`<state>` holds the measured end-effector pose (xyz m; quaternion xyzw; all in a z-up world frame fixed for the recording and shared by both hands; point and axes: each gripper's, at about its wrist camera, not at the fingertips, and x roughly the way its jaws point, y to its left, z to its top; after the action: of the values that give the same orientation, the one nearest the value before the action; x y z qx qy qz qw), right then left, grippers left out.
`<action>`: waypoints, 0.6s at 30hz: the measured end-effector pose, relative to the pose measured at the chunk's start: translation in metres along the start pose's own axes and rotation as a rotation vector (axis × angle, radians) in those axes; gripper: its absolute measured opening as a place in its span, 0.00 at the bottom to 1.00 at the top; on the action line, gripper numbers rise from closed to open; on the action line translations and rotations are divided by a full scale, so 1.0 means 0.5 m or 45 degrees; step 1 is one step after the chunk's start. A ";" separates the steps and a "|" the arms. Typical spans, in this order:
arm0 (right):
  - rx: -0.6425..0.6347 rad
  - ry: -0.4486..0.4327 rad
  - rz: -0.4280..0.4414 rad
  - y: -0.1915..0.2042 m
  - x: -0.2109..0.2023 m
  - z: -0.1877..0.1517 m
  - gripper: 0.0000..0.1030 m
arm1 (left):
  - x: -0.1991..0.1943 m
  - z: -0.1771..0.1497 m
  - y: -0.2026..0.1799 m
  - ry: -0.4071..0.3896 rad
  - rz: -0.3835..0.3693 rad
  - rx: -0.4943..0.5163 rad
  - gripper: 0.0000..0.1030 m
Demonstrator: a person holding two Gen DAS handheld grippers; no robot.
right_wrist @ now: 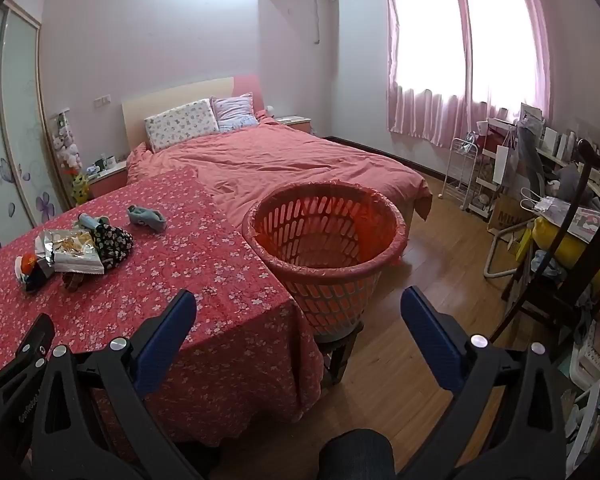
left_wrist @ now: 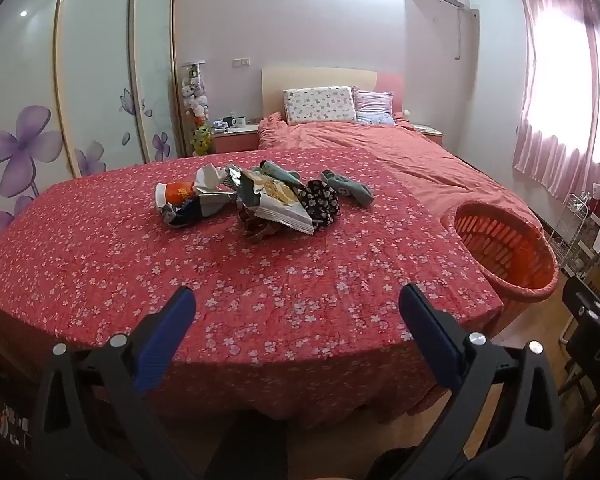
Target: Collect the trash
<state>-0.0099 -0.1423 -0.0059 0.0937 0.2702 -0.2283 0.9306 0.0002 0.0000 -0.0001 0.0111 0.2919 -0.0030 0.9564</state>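
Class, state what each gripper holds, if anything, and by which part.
Nothing is held: left gripper and right gripper are open and empty.

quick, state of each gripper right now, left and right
left gripper: open wide, holding nothing, above the floral cloth.
right gripper: open wide, holding nothing, near the orange basket.

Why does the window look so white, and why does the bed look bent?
Right wrist view: daylight through the pink curtains washes out to white glare. Left wrist view: the window glares too, and the fisheye lens curves the flowered cloth's edge and the wardrobe. Both views darken at the corners.
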 end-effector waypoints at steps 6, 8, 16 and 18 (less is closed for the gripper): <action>0.000 0.004 0.000 0.000 0.001 -0.001 0.98 | 0.000 0.000 0.000 -0.003 -0.001 -0.002 0.96; 0.000 0.005 0.001 0.000 0.001 -0.001 0.98 | -0.001 0.000 -0.001 -0.002 0.000 -0.003 0.96; 0.000 0.005 -0.001 -0.001 0.001 -0.001 0.98 | 0.000 0.000 0.000 -0.002 -0.005 -0.005 0.96; 0.000 0.006 0.000 -0.001 0.001 -0.001 0.98 | 0.000 0.000 0.000 -0.001 -0.004 -0.005 0.96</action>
<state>-0.0098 -0.1427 -0.0068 0.0941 0.2723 -0.2281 0.9300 0.0002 0.0002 0.0000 0.0087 0.2915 -0.0039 0.9565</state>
